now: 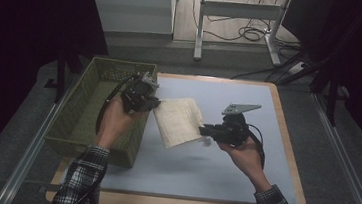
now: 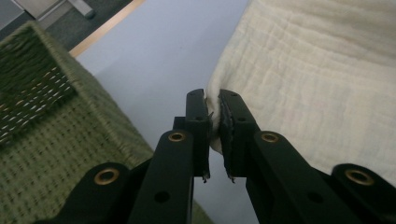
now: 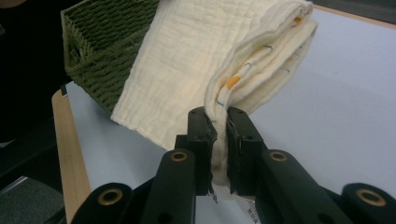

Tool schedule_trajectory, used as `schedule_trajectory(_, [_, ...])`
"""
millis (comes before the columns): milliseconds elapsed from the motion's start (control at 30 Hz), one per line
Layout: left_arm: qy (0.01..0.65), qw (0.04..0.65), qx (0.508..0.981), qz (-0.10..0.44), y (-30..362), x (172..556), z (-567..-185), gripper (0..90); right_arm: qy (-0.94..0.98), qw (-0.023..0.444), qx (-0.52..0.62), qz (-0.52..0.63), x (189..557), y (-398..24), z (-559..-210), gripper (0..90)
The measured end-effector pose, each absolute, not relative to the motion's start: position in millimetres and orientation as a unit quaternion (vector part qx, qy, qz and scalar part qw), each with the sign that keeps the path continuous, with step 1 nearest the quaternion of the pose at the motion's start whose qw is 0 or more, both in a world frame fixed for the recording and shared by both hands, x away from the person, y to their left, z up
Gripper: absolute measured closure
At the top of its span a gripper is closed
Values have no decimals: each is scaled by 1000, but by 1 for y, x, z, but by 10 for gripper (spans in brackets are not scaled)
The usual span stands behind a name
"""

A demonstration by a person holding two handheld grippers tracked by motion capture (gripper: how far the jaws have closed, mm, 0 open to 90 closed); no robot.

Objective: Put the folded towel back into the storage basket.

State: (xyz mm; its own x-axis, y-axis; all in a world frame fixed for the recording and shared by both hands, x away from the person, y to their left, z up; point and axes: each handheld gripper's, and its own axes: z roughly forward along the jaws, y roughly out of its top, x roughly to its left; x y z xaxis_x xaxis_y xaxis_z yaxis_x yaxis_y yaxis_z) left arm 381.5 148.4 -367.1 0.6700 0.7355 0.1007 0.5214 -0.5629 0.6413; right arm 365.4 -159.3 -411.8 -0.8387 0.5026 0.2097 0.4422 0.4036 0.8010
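A folded cream cloth (image 1: 179,122) hangs in the air above the pale blue mat (image 1: 242,173), stretched between both grippers. My left gripper (image 1: 155,103) is shut on the cloth's left edge, close beside the green basket (image 1: 74,117). In the left gripper view the black jaws pinch the cloth (image 2: 299,74) at its edge, with my left gripper (image 2: 213,109) closed tight. My right gripper (image 1: 203,131) is shut on the cloth's right corner. In the right gripper view the folded layers of the cloth (image 3: 187,70) bunch between the jaws of my right gripper (image 3: 219,126).
The woven green basket (image 3: 102,42) stands at the table's left, its inside dark. The wooden table edge (image 1: 286,137) frames the mat. Beyond the table are desk legs (image 1: 200,28) and cables (image 1: 248,34) on the floor.
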Motion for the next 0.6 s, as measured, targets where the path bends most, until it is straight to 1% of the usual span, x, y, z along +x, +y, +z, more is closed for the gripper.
schedule_trajectory(433, [386, 286, 854, 201, 180, 378, -360, 830, 840, 15, 264, 474, 375, -122, -397, 806])
schedule_trajectory(600, [394, 282, 850, 209, 193, 377, -355, 830, 841, 16, 259, 474, 378, -110, -393, 807])
